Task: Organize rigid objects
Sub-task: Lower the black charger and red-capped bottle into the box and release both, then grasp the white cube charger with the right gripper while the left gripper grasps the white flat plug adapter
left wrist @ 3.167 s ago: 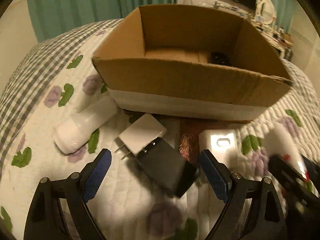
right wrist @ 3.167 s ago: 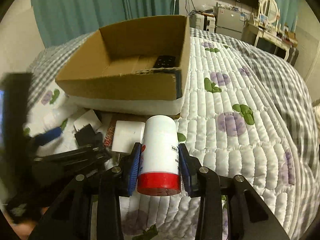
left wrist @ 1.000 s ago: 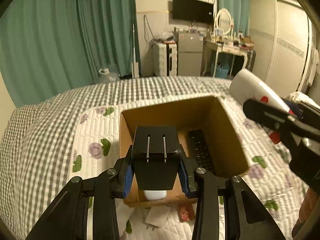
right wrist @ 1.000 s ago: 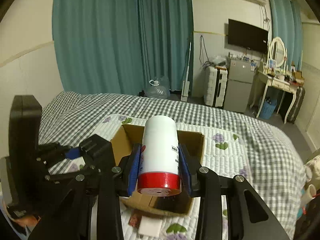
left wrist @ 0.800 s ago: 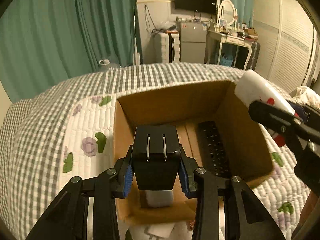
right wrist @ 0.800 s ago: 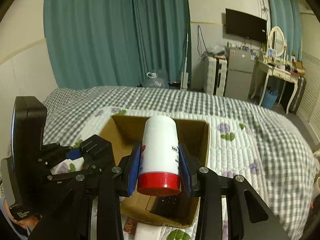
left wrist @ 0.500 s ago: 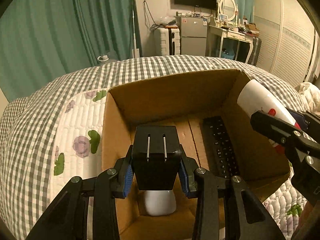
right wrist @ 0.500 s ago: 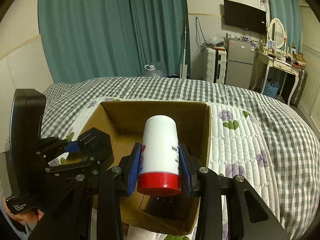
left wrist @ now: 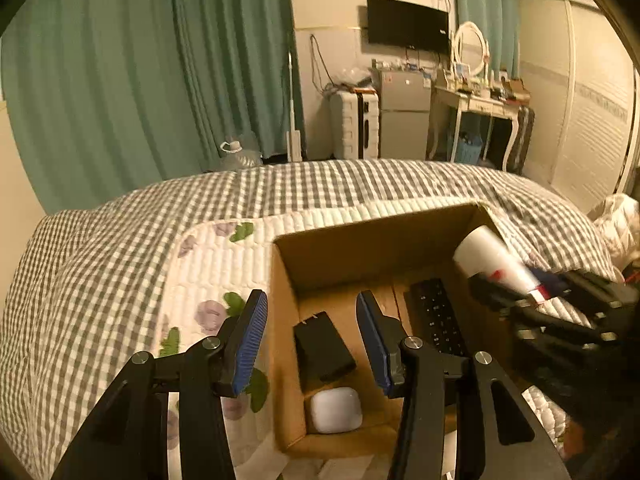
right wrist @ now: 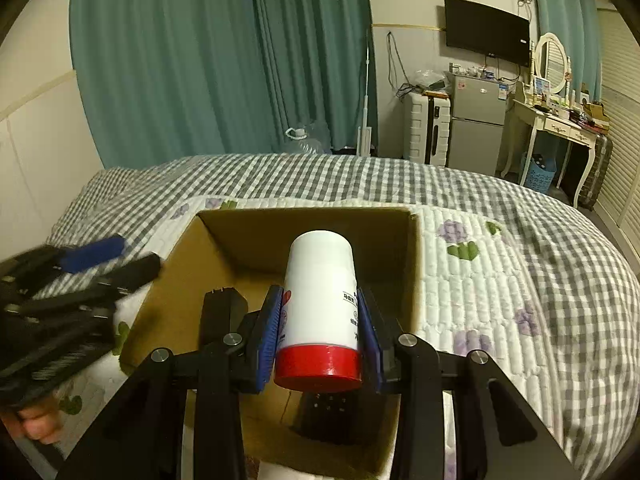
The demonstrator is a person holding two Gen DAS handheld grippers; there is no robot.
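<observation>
An open cardboard box (left wrist: pixel 376 236) sits on the bed. Inside it lie a black power adapter (left wrist: pixel 322 346), a black remote (left wrist: pixel 436 316) and a white rounded object (left wrist: pixel 336 410). My left gripper (left wrist: pixel 314 340) is open and empty above the box's left part, over the adapter. My right gripper (right wrist: pixel 320 332) is shut on a white bottle with a red cap (right wrist: pixel 320 308), held over the box (right wrist: pixel 240 232). The bottle also shows in the left wrist view (left wrist: pixel 492 264). The adapter (right wrist: pixel 222 314) lies in the box's left part.
The bed has a floral quilt (left wrist: pixel 208 264) over a grey checked cover (right wrist: pixel 560 264). White items lie on the quilt in front of the box (left wrist: pixel 320 468). Teal curtains, a fridge and a dressing table stand behind the bed.
My left gripper has opened and let go of the black adapter, which now lies in the box. The right gripper still holds the bottle and has come closer over the box.
</observation>
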